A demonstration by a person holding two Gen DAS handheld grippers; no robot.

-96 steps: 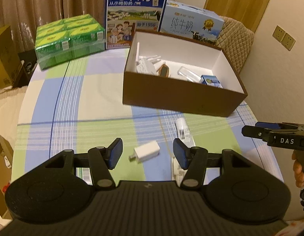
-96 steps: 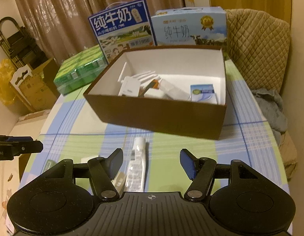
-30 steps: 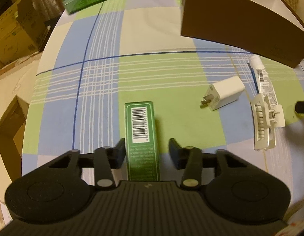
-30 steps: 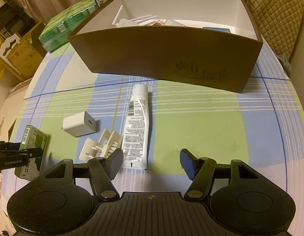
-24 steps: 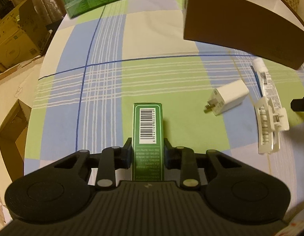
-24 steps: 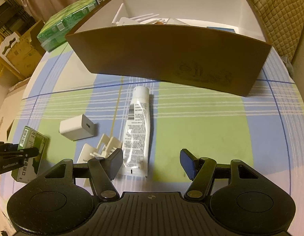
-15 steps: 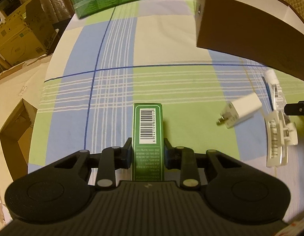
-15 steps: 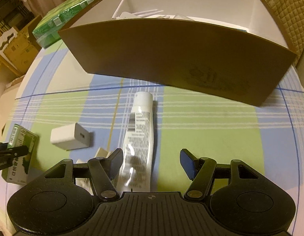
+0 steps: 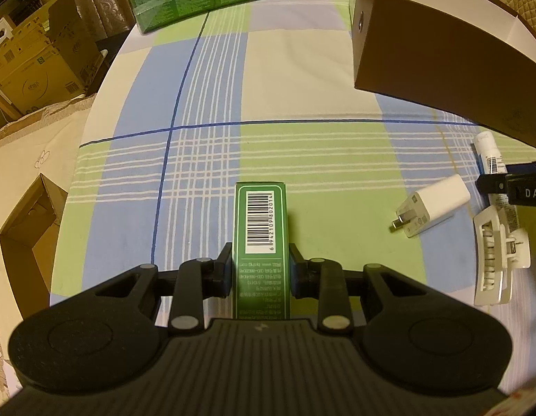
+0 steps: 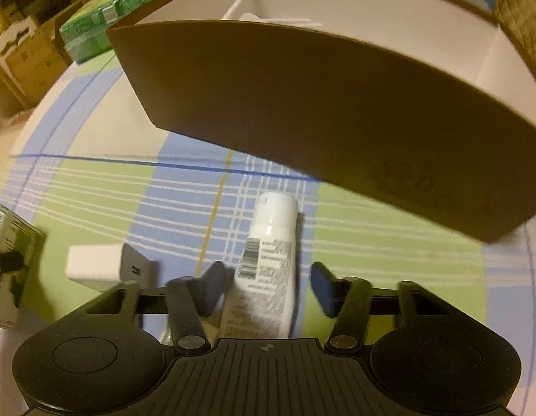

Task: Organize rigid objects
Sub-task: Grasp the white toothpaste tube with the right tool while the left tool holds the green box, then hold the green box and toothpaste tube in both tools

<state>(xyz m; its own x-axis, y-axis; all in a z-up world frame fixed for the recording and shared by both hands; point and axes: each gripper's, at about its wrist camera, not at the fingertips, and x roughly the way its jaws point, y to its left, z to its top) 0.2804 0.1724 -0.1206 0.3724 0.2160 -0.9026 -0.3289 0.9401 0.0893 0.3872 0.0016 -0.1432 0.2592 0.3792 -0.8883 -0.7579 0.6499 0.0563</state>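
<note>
1. Left gripper (image 9: 260,270) has clamped the green box (image 9: 260,228), low centre of its frame.
2. Right gripper (image 10: 266,286) has dropped over the tube (image 10: 271,260); its jaws have just been closing, not yet touching.
3. Both look ready for the brown box (image 9: 441,62), upper right.
4. Loose: one tube, one charger (image 9: 434,209), one clip (image 9: 498,260).

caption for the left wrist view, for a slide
Left gripper clamps a green carton above the checked tablecloth.
</note>
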